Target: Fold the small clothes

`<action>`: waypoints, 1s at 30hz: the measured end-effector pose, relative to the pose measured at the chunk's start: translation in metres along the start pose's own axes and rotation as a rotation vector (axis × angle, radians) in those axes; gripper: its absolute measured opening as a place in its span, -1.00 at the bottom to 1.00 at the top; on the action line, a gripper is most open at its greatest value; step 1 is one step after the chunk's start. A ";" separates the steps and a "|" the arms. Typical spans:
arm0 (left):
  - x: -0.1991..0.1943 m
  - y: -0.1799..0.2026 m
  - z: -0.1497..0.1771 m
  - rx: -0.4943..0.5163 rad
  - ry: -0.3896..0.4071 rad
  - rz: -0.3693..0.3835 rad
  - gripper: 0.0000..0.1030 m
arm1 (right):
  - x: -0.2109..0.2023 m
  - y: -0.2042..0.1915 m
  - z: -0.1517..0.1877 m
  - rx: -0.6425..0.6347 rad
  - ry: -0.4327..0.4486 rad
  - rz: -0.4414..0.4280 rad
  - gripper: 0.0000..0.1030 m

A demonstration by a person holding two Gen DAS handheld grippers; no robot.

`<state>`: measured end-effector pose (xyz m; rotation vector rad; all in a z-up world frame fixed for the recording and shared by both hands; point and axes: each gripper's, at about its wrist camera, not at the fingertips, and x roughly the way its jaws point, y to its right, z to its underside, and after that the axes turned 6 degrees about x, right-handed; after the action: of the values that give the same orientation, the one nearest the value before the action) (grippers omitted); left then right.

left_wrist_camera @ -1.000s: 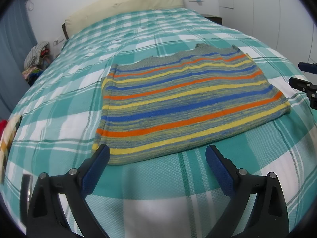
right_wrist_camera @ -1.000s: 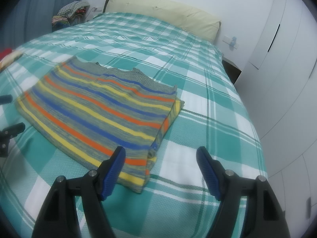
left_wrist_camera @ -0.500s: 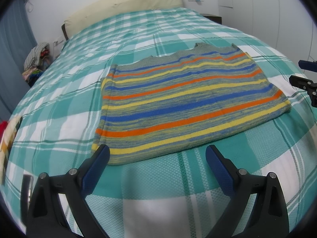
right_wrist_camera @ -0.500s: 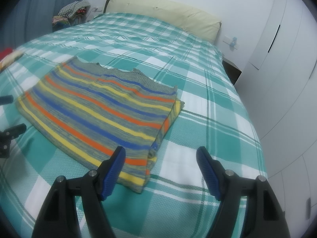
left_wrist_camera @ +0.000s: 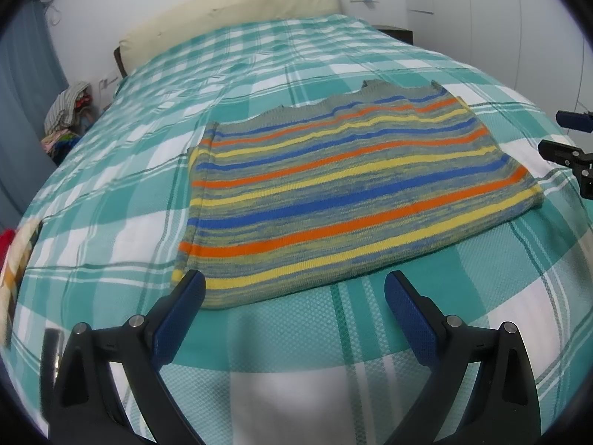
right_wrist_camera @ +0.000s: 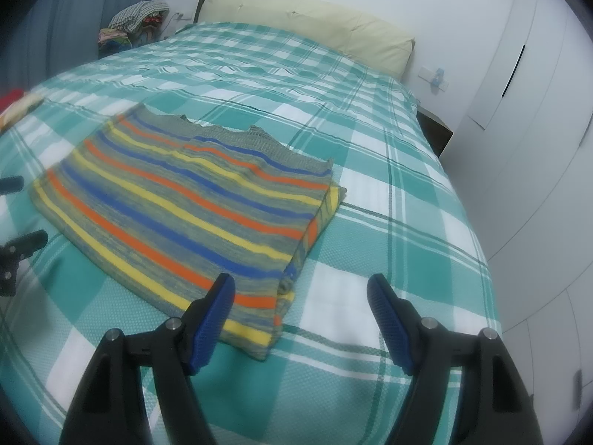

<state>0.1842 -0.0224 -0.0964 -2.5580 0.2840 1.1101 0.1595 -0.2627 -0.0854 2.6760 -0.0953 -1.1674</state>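
A striped knit sweater (left_wrist_camera: 333,193) in blue, orange, yellow and grey lies flat on the green plaid bed (left_wrist_camera: 296,333), with its sleeves folded in. It also shows in the right wrist view (right_wrist_camera: 192,207). My left gripper (left_wrist_camera: 294,293) is open and empty, just in front of the sweater's near left corner. My right gripper (right_wrist_camera: 300,293) is open and empty over the sweater's near right corner. The right gripper's tips show at the right edge of the left wrist view (left_wrist_camera: 570,141).
A cream headboard cushion (left_wrist_camera: 237,11) lies at the bed's far end. A pile of clothes (left_wrist_camera: 66,111) sits beside the bed at far left. White wardrobe doors (right_wrist_camera: 537,148) stand along the right side. Other garments (left_wrist_camera: 15,256) lie at the bed's left edge.
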 end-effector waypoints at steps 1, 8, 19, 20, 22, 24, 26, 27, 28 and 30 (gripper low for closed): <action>0.000 0.000 0.000 0.000 0.000 0.000 0.90 | 0.000 0.000 0.000 0.000 0.001 0.000 0.42; 0.000 0.001 0.000 0.000 -0.001 0.001 0.90 | 0.000 -0.001 0.000 -0.001 0.000 0.000 0.42; 0.000 0.001 0.000 0.001 -0.002 -0.001 0.90 | 0.000 0.000 0.000 -0.001 0.001 0.000 0.42; 0.000 0.002 0.000 0.000 -0.002 0.000 0.90 | 0.000 0.000 0.000 -0.002 0.001 0.000 0.42; 0.000 0.002 0.000 0.001 -0.001 0.000 0.90 | 0.000 0.000 0.000 -0.001 0.001 0.000 0.42; 0.000 0.002 -0.001 0.002 0.000 -0.001 0.90 | 0.001 0.000 0.001 -0.003 -0.001 0.003 0.42; 0.000 0.002 0.000 0.003 0.002 -0.001 0.90 | 0.002 0.001 0.001 -0.004 -0.003 0.008 0.42; 0.000 0.001 0.001 0.004 0.002 -0.001 0.90 | 0.002 0.002 0.001 -0.004 -0.003 0.010 0.42; 0.000 0.001 0.001 0.005 0.001 -0.002 0.90 | 0.002 0.003 0.002 -0.005 -0.003 0.014 0.42; 0.000 0.001 0.001 0.012 0.000 -0.004 0.90 | 0.002 0.005 0.002 -0.005 -0.001 0.016 0.42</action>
<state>0.1828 -0.0231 -0.0976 -2.5470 0.2842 1.1044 0.1595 -0.2681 -0.0867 2.6659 -0.1144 -1.1621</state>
